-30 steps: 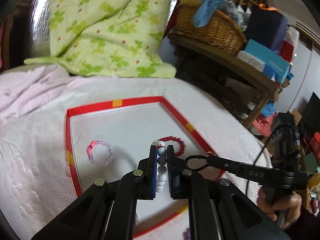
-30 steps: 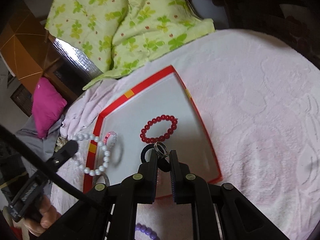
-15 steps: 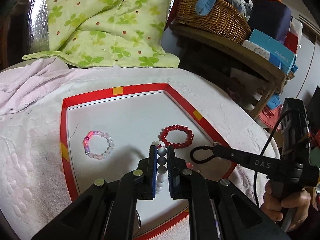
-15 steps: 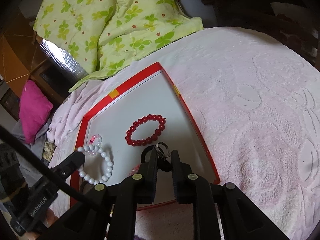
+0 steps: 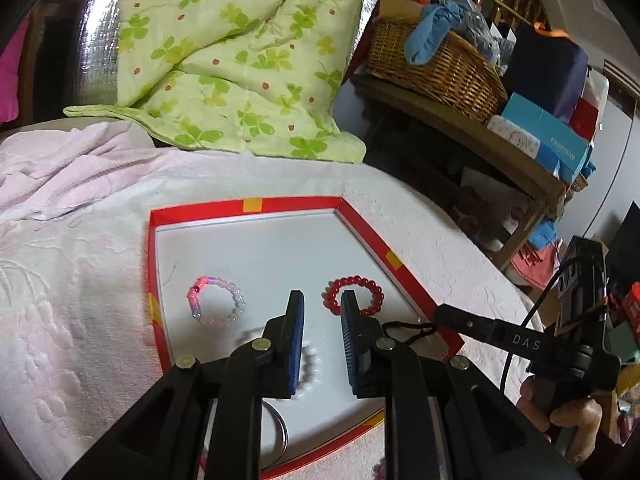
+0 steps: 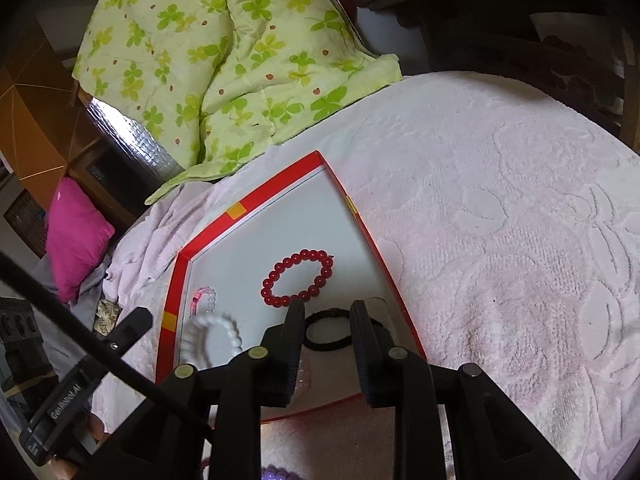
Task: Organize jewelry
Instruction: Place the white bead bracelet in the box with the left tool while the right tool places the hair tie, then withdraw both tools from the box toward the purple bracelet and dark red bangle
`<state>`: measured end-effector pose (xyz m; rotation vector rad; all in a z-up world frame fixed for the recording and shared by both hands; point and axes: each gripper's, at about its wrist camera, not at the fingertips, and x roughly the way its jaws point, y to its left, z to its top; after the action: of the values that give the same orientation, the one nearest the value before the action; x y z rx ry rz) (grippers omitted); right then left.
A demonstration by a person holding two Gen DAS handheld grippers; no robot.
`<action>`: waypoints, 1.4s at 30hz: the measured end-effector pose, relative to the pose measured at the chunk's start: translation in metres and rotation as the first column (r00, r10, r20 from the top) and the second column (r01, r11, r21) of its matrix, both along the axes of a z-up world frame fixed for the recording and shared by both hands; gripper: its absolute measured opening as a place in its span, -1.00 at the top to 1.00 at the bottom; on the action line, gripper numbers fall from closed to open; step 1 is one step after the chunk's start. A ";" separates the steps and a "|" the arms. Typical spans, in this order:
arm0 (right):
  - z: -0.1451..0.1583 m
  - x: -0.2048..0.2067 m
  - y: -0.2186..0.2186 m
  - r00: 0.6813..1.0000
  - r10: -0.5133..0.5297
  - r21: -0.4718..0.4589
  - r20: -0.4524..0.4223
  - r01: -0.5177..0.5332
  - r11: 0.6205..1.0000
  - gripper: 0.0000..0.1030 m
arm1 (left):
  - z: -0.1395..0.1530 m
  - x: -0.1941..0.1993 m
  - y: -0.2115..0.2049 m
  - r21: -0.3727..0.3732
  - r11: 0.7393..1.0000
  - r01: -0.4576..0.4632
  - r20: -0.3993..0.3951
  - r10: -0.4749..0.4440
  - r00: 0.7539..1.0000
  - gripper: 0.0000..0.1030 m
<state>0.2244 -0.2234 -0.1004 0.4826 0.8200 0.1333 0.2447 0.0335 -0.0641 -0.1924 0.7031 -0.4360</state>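
both jaws have just been opening. your left gripper [image 5: 320,320] is parted, the pearls [image 6: 214,338] blurred, dropping onto the tray [image 6: 248,204]. your right gripper [image 6: 326,320] is parted over the black loop [image 6: 328,330]. lift straight up, clear of the red beads [image 6: 298,278].

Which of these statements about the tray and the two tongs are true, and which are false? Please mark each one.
1. The red bead bracelet lies inside the red-rimmed tray. True.
2. The left tongs clamp the white pearl bracelet. False: their jaws have just been opening, and the bracelet lies in the tray below them.
3. The black hair tie lies in the tray beneath the right tongs. True.
4. The pink bead bracelet lies on the pink blanket, outside the tray. False: it lies in the tray.
5. The right tongs are shut. False: their jaws stand apart, having just been opening.
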 end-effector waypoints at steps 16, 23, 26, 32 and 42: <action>0.013 -0.018 -0.003 0.999 0.035 0.025 0.034 -0.036 0.999 0.50 | 0.016 -0.018 0.037 0.066 0.985 -0.157 0.030 0.155 0.987 -0.03; 0.020 -0.036 -0.010 0.997 0.054 0.026 0.051 -0.056 0.998 0.50 | 0.017 -0.043 0.028 0.189 0.966 -0.175 0.057 0.167 0.984 -0.21; 0.022 -0.043 -0.013 0.997 0.061 0.027 0.055 -0.062 0.998 0.50 | 0.015 -0.058 0.023 0.246 0.953 -0.176 0.068 0.164 0.984 -0.29; 0.023 -0.052 -0.013 0.995 0.082 0.034 0.049 -0.084 0.996 0.50 | 0.005 -0.097 0.025 0.287 0.941 -0.177 0.058 0.168 0.984 -0.30; 0.010 -0.069 -0.010 0.990 0.139 -0.007 0.004 -0.139 0.990 0.50 | -0.018 -0.145 0.021 0.343 0.925 -0.165 0.009 0.172 0.985 -0.31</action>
<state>0.1556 -0.2334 -0.0905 0.4188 0.8489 0.2601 0.0999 0.0542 -0.0821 0.0726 0.7655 -0.1412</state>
